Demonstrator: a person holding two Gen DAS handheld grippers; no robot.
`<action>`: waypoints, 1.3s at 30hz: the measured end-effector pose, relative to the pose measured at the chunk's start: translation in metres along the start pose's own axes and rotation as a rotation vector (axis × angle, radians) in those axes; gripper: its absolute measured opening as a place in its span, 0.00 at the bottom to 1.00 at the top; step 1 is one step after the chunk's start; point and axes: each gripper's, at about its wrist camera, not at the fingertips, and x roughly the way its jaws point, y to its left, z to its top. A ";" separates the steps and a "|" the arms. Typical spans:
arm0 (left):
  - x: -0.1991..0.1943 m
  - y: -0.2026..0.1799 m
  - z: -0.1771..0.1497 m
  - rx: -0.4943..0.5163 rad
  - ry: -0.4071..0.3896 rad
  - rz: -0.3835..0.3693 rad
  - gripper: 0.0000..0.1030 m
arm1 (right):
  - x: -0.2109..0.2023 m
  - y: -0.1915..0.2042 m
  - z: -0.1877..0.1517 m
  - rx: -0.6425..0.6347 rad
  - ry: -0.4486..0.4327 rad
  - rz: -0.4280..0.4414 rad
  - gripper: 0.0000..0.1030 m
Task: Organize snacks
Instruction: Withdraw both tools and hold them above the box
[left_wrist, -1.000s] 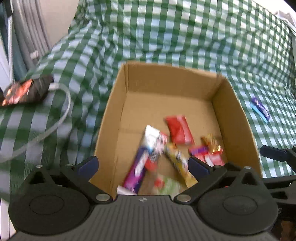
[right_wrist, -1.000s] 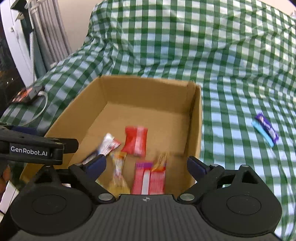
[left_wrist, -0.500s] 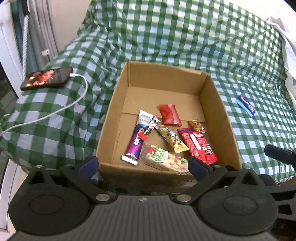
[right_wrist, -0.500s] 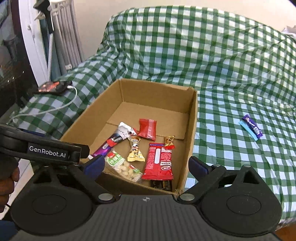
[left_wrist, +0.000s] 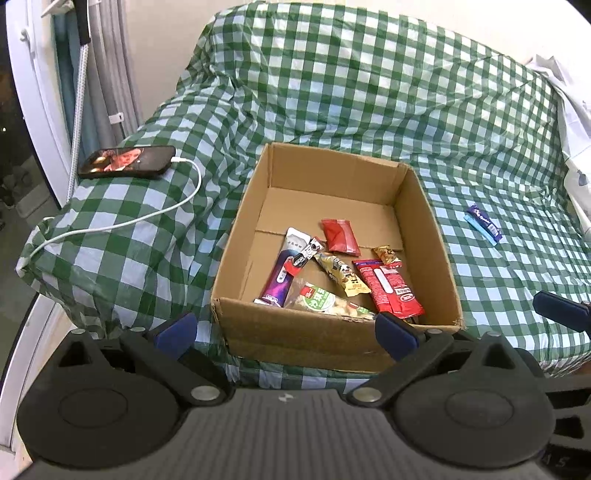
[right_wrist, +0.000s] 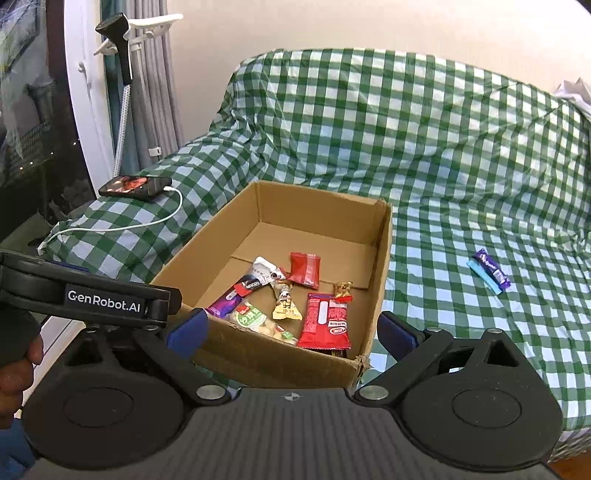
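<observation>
Now both claws gape wide and hold nothing: the left gripper (left_wrist: 284, 330) and right gripper (right_wrist: 293, 330) sit at the bottom of their frames, short of the box (left_wrist: 332, 338). Centre frame, the box holds the snacks, among them a red bar (left_wrist: 388, 288). One purple bar (right_wrist: 489, 270) lies on the checked cloth (right_wrist: 424, 147) at the right. A phone (left_wrist: 127, 161) is at upper left.

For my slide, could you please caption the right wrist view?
Open right gripper before snack-filled cardboard box; one purple bar outside.
</observation>
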 end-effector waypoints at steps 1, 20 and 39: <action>-0.002 -0.001 -0.001 0.002 -0.004 -0.001 1.00 | -0.002 0.000 -0.001 0.001 -0.004 -0.002 0.96; -0.020 -0.002 -0.010 0.004 -0.032 -0.005 1.00 | -0.026 0.002 -0.007 0.008 -0.043 -0.009 0.98; -0.023 -0.002 -0.012 0.004 -0.023 -0.006 1.00 | -0.025 0.000 -0.008 0.012 -0.038 -0.013 0.99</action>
